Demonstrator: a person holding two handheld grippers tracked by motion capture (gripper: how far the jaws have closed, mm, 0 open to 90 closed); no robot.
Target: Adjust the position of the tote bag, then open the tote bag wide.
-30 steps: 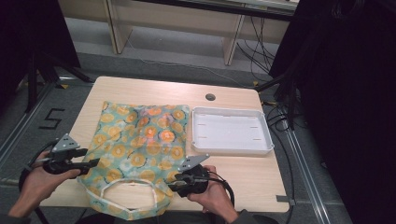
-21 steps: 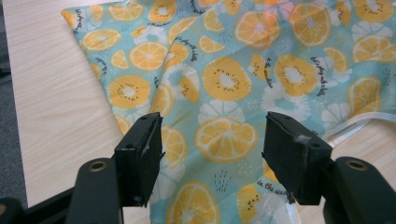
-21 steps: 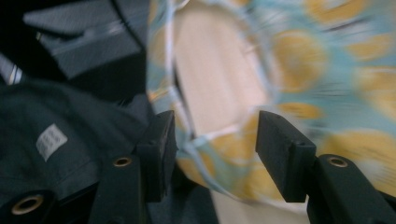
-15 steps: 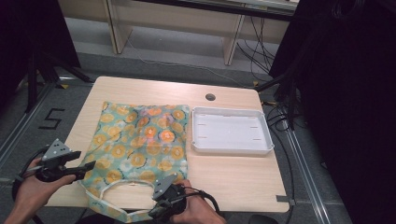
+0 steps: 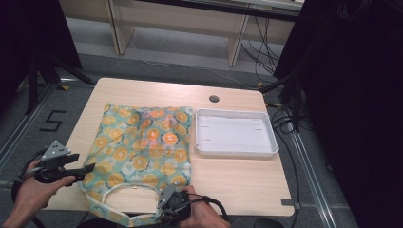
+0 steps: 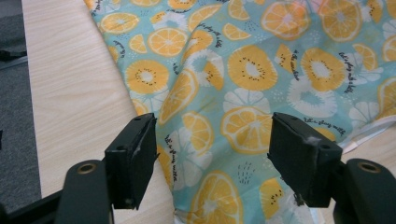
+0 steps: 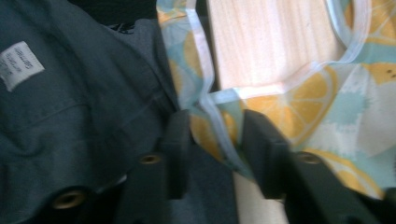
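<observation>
Orange-print bag (image 5: pixel 145 152) lies spread flat on the table (image 5: pixel 237 183), its left edge just ahead of the left gripper (image 5: pixel 90 169) and its handle end draped over the near table edge at the right gripper (image 5: pixel 159 213). In the left gripper view the jaws have just been opening and stand wide and released, with the cloth lying below them and neither pad touching it. In the right gripper view the jaws have just been closing around the bag's pale-trimmed hem (image 7: pixel 219 135), which runs up between them, though whether the pads already pinch it I cannot tell; a white tray (image 5: pixel 235 134) sits well off to that gripper's far right.
</observation>
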